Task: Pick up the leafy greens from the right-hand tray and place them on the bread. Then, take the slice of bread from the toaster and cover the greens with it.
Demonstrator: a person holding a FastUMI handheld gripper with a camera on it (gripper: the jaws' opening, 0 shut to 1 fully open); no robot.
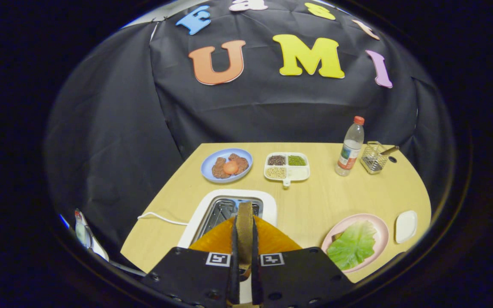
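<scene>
My gripper is shut on a slice of bread, held upright and edge-on between the two fingers. The slice hangs just above the slots of the white toaster, which stands right ahead of the fingers. To the right of the fingers a pink plate carries a green lettuce leaf. The leaf lies spread over another slice of bread, of which only a brown corner peeks out at the leaf's left.
A small white tray lies right of the pink plate, near the table edge. At the back stand a blue plate of meat, a divided dish of grains, a water bottle and a wire basket. The toaster's white cable runs left.
</scene>
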